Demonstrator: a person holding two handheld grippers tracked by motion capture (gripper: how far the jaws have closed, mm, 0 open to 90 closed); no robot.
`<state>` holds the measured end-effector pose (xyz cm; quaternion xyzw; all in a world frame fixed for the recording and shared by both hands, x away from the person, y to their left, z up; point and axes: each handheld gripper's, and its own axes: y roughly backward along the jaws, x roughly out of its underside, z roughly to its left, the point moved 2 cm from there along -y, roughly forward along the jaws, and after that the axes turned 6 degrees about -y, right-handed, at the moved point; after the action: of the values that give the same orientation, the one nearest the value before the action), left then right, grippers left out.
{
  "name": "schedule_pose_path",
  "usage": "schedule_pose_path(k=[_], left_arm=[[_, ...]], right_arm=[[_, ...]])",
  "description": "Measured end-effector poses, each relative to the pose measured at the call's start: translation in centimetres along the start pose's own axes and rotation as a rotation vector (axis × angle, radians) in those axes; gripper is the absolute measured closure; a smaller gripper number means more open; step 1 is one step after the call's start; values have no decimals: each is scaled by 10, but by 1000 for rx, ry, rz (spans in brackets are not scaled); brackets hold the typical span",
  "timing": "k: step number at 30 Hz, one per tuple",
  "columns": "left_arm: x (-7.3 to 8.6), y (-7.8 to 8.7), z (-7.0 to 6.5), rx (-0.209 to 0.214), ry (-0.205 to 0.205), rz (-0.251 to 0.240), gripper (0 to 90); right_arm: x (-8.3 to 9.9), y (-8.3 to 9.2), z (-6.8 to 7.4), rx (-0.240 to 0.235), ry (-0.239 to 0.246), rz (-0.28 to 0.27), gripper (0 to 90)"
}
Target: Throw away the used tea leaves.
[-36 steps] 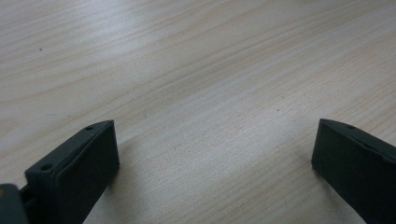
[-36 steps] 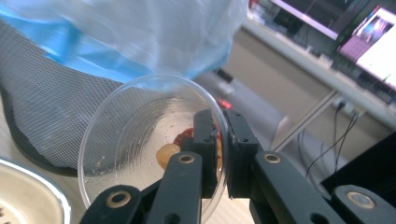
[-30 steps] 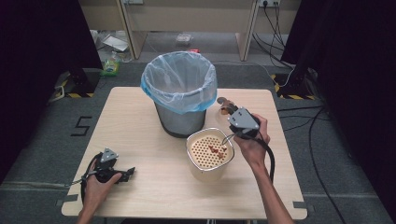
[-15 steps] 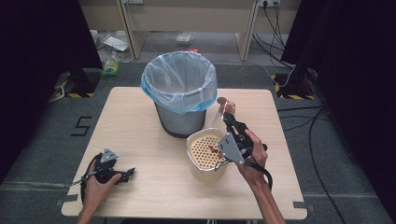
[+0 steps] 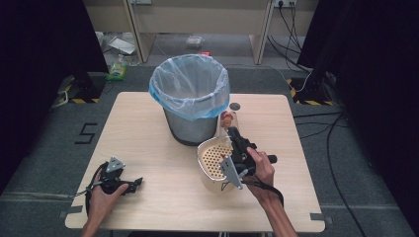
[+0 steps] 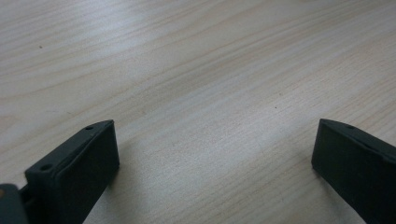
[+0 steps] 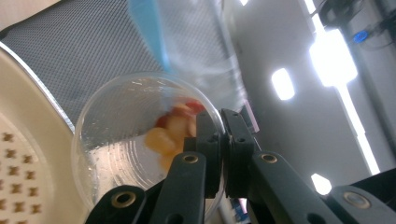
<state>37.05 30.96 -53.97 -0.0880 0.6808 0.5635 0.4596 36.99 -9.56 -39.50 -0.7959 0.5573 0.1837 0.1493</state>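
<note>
Cup [image 7: 140,140] pinched at rim by right gripper [image 7: 223,140], tipped over strainer [image 5: 213,159] beside bin [image 5: 190,96] | scraps inside, likely mid-pour | left gripper [image 5: 129,185] wide, idle

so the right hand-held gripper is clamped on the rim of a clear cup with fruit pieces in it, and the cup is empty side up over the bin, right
Not quite. The right hand-held gripper is shut on the clear cup holding fruit pieces, but the high view shows the cup beside the lined bin, over the perforated cream strainer bowl, not over the bin.
</note>
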Motion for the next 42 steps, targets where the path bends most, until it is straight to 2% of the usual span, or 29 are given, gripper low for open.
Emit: schedule_pose_path(k=[2,3,6,10,12,14,15,16,18,19,21,23,27,29,31,32,33,36,37,38,39,41,42], left_arm=[[0,0,0,0,0,0,0],[0,0,0,1,1,0,0],[0,0,0,0,0,0,0],[0,0,0,0,0,0,0],[0,0,0,1,1,1,0],[0,0,0,1,4,-2,0],[0,0,0,0,2,-2,0],[0,0,0,0,1,-2,0],[0,0,0,1,4,-1,0],[0,0,0,1,4,-2,0],[0,0,0,0,3,-2,0],[0,0,0,1,4,-2,0],[0,0,0,0,0,0,0],[0,0,0,1,4,-2,0],[0,0,0,0,3,-1,0],[0,0,0,0,2,-1,0],[0,0,0,0,1,-1,0],[0,0,0,1,2,0,0],[0,0,0,0,1,-1,0],[0,0,0,-1,0,-1,0],[0,0,0,0,1,-1,0],[0,0,0,0,2,0,0],[0,0,0,-2,-1,-1,0]], right_arm=[[1,-1,2,5,-3,-1,873],[-1,2,3,18,9,-11,873],[-3,5,2,57,-4,-17,873],[-3,9,5,128,70,-26,873],[-3,9,12,143,130,-12,873],[-2,9,16,148,148,-7,873],[-2,9,18,157,173,-16,873],[-1,7,19,153,151,-4,873],[0,7,19,151,141,1,873],[-3,8,19,155,146,-23,873],[-4,8,19,160,166,-23,873],[-4,7,20,149,152,-24,873],[-7,9,18,169,149,-42,873],[-12,14,20,190,189,-76,873],[-10,12,21,185,195,-72,873],[-7,11,24,177,182,-62,874],[-8,13,24,181,180,-83,874],[-11,15,26,179,197,-90,874],[-8,10,28,171,193,-53,874],[-10,13,27,180,183,-69,874],[-14,16,26,193,208,-107,874],[-15,15,25,198,215,-105,874],[-11,14,29,187,207,-88,874]])
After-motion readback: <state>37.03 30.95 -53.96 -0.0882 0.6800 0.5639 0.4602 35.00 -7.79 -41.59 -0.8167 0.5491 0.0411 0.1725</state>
